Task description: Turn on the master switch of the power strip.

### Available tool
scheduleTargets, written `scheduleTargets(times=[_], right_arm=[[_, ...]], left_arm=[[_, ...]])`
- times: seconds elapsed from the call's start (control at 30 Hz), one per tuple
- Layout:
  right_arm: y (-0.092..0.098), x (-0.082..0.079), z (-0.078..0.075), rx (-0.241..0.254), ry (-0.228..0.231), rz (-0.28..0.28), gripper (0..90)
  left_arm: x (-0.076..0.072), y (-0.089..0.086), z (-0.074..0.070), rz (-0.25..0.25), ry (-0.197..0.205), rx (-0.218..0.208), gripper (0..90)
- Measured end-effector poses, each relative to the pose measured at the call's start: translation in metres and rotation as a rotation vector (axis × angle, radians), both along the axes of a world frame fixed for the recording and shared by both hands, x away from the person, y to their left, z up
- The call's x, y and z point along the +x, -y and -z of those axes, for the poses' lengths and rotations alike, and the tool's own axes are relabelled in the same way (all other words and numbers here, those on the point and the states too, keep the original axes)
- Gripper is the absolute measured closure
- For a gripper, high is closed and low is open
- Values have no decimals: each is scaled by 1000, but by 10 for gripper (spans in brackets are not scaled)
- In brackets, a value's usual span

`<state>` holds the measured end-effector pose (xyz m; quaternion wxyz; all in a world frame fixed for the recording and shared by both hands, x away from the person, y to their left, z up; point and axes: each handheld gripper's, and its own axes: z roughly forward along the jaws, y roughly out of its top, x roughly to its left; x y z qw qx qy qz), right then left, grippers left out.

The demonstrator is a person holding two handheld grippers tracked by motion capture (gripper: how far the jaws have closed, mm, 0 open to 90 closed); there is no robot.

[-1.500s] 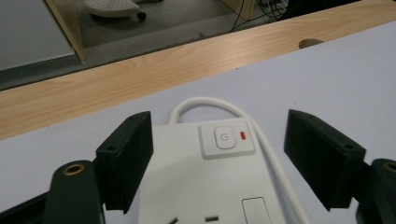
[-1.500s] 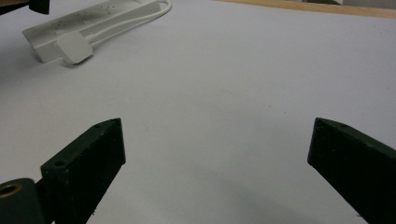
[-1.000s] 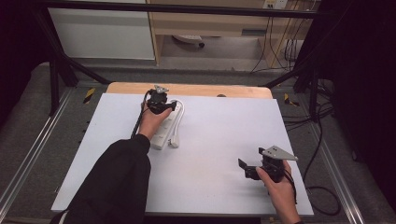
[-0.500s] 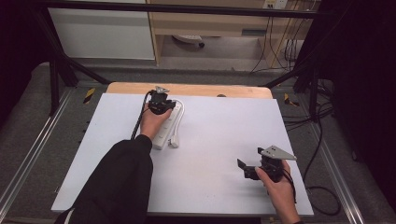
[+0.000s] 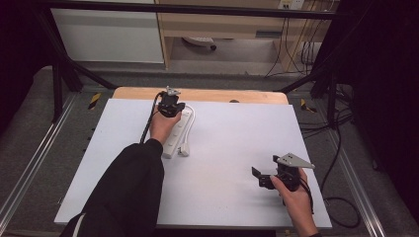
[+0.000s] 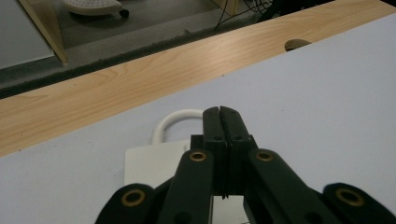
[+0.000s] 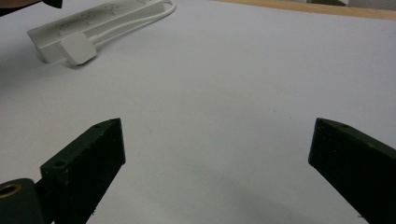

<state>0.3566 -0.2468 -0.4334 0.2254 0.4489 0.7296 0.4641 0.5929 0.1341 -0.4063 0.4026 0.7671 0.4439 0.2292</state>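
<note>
In the high view, the left tongs (image 5: pixel 170 104) sit over the far end of a white power strip (image 5: pixel 174 136) that lies on the white tabletop (image 5: pixel 227 148), near its far left part, with its white cord (image 5: pixel 190 129) looped alongside and a white plug (image 5: pixel 183 149) lying just beside the strip's near end. The right tongs (image 5: pixel 262 177) rest low over the near right part of the tabletop, well apart from the strip. In the left gripper view, the left tongs' jaws have just been closing and now meet flat against each other with nothing between them; the strip's end (image 6: pixel 154 163) lies under them and the cord's loop (image 6: pixel 180 119) curves just beyond the tips. Closed tips over the strip read as a press, likely on a switch at that end, though the switch itself is hidden. To do this well, the tips should come straight down on the button rather than at a slant, so the light strip does not skid or tip; a gentle, short push is enough. In the right gripper view, the right tongs stand wide open and empty, with the strip (image 7: pixel 93 25) and plug (image 7: pixel 78 48) far off at the upper left. That free hand could steady the strip's near end.
</note>
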Motion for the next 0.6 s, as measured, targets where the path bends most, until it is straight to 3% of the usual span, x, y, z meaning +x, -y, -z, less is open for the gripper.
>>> scheduleTargets(times=[0.1, 0.6], right_arm=[[-2, -1, 0, -7, 4, -7, 41], [0, -2, 0, -8, 6, -8, 42]], left_arm=[[1, 5, 3, 13, -15, 25, 900], [11, 3, 17, -4, -66, 42, 900]])
